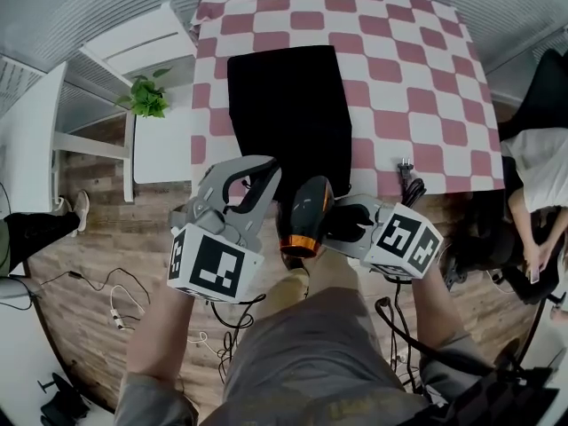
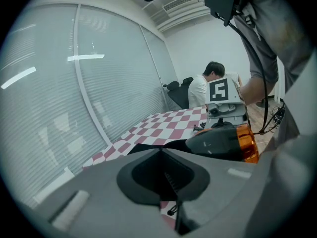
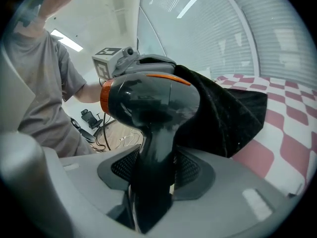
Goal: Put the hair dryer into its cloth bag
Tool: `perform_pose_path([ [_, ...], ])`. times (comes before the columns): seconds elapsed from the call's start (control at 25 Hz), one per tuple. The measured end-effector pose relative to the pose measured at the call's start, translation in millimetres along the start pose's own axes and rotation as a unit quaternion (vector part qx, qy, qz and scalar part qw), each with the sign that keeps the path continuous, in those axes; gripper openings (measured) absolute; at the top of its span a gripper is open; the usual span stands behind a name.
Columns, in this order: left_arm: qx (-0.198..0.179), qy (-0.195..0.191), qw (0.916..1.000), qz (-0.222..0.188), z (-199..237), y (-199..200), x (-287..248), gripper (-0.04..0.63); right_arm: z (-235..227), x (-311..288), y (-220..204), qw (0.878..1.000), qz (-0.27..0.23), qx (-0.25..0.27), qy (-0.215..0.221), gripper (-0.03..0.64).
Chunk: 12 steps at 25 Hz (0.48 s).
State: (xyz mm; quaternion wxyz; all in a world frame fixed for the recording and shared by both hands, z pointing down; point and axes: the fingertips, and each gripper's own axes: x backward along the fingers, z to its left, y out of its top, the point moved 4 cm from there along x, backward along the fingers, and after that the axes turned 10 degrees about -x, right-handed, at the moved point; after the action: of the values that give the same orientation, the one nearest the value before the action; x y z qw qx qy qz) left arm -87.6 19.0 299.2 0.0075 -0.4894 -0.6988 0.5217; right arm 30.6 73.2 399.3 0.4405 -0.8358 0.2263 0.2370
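Observation:
The black cloth bag point(image 1: 288, 105) lies on the red-and-white checkered table point(image 1: 417, 78), its mouth at the near edge. My left gripper point(image 1: 266, 171) is shut on that near edge and holds it up; its jaws meet in the left gripper view point(image 2: 166, 182). The black hair dryer point(image 1: 304, 216) with an orange ring hangs just off the table edge, nose toward the bag's mouth. My right gripper point(image 1: 342, 218) is shut on its handle point(image 3: 151, 175). In the right gripper view the bag point(image 3: 228, 118) drapes over the dryer's point(image 3: 148, 103) nose.
The dryer's plug and cord point(image 1: 406, 180) lie at the table's near right edge. A person point(image 1: 532, 167) sits to the right of the table. A white shelf with a green plant point(image 1: 146, 96) stands on the left. Cables point(image 1: 115, 300) trail on the wooden floor.

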Motion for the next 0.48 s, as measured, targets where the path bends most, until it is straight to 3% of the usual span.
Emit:
perform_pose_path([
  [0.48,0.005,-0.006,1.0000,-0.004,-15,3,11,0.015,-22,-1,11,0.997,0.002,-0.040,-0.062,0.212],
])
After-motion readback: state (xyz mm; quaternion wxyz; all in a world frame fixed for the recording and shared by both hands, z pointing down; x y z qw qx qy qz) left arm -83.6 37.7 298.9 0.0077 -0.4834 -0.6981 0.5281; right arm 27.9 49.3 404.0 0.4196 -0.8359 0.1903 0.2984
